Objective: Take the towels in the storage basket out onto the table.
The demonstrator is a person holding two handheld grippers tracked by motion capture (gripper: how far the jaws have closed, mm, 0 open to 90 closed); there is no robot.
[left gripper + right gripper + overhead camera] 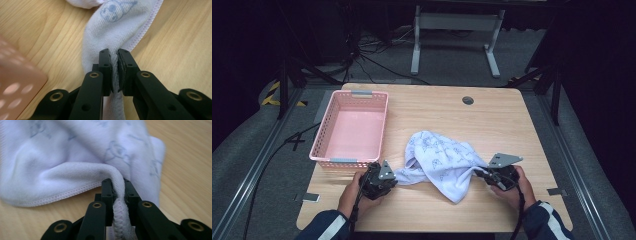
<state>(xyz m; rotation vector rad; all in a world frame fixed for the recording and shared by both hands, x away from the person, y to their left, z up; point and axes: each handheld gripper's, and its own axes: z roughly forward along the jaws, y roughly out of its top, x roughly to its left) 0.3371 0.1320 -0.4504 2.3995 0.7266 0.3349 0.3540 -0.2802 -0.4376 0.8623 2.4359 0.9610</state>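
High view: white towel (442,162) with blue print, bunched near the front edge of the wooden tabletop (492,120). Pink basket (351,128) at the left edge, beside the towel, not touching. Left tool (396,176) at the towel's left end, right tool (480,172) at its right end.

Left gripper view: jaws clamped on a twisted strip of towel (100,47) (pink stitched hem along one side). Basket corner (17,87) blurred nearby.

Right gripper view: jaws pinching a rolled, hemmed fold of towel (75,165), cloth lying on the tabletop beyond.
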